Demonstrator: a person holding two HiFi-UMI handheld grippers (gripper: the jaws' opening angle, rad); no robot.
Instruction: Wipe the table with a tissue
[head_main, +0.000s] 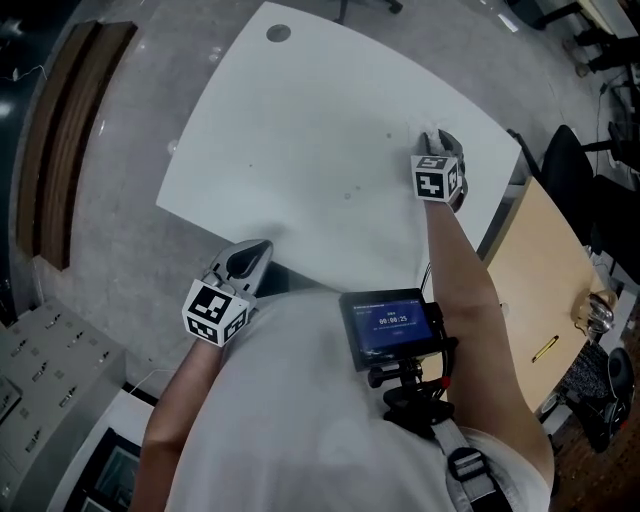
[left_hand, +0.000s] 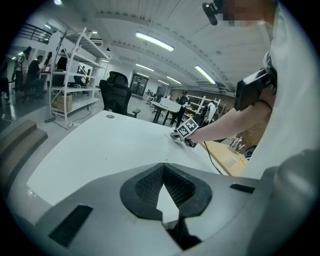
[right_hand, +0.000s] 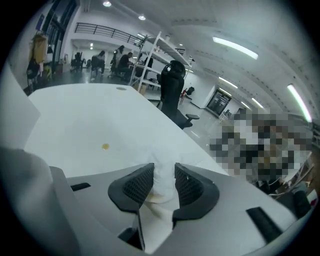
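Wide white curved-edged bench (head_main: 300, 130), with a grey handheld gripper at each side of it.
The right gripper (right_hand: 163, 181) is near the bench's right edge, its dark ribbed pads (right_hand: 135, 187) pinching a crumpled white tissue (right_hand: 162, 192) with a faint yellow stain. The left gripper (left_hand: 163, 169) hovers at the near edge, its tips pressed together and holding nothing. A small yellow spot (right_hand: 105, 146) lies on the bench beyond the tissue.

white table (head_main: 300, 130), small yellow spot (right_hand: 105, 146)
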